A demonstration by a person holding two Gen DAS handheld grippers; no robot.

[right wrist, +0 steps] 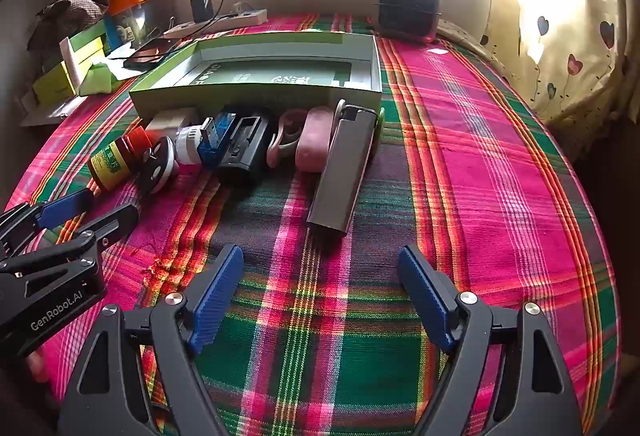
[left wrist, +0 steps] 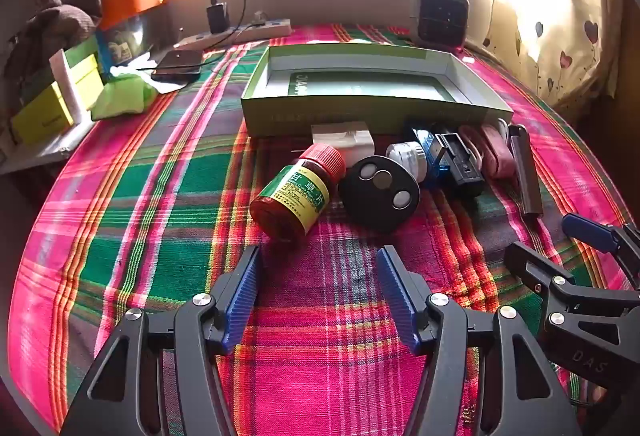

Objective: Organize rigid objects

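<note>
Plaid cloth [left wrist: 168, 204] is covering the surface, and the rigid items are lying in a row just in front of the empty green box [left wrist: 372, 114], likely staged for loading into it. Red-capped bottle [left wrist: 294, 192] is lying on its side at the left end, touching the black three-button remote [left wrist: 380, 194]; then the white round piece [left wrist: 408, 156], the black clip-like item [left wrist: 460, 164], the pink case [right wrist: 316, 140] and the dark metal bar [right wrist: 342, 172]. Left gripper [left wrist: 318, 296] is hovering with jaws apart just short of the bottle, nothing between them. Right gripper [right wrist: 320, 296] is also spread wide and empty, lining up below the bar. Nothing boxed yet.
</note>
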